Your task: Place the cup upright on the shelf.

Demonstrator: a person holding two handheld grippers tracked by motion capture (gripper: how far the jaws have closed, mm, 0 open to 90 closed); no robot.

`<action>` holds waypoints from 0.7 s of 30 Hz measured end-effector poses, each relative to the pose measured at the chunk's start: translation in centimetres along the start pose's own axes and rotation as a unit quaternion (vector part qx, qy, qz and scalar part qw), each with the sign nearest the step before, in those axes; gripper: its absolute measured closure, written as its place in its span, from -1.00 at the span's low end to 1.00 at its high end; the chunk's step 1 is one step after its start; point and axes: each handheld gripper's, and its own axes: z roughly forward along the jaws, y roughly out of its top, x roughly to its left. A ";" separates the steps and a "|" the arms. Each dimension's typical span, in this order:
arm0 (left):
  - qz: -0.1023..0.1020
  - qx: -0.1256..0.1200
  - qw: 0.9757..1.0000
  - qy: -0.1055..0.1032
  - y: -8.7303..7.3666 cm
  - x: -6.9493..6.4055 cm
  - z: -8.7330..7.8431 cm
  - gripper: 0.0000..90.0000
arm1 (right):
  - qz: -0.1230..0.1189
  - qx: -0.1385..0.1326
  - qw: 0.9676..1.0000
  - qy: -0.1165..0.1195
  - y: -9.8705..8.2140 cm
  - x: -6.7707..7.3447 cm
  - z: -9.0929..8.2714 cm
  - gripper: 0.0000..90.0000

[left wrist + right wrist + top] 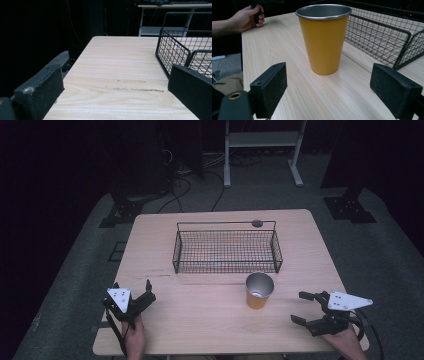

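Right claw (303,307) nearest, low at the right front of the tabletop (200,320), jaws spread wide, gripping nothing; in the right gripper view (327,92) the jaws frame an upright yellow cup (323,40) with a metal rim, cup standing apart ahead of them on bare wood; nothing between claw and cup; left claw (132,287) at the left front edge, jaws apart and empty (112,100), pointing along the tabletop's left side; wire basket (227,251) sits mid-tabletop behind the cup (259,291), near it but not touching, looks empty; its corner (175,52) shows beside the left claw's right jaw; scuff marks (132,85) on the wood ahead of the left claw; white rack (262,150) and cables (185,185) on the floor beyond.
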 end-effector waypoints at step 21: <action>-0.001 0.001 1.000 0.000 0.0 0.1 0.0 -1.00 | -0.002 0.031 0.999 0.010 1.9 0.2 4.8 -0.89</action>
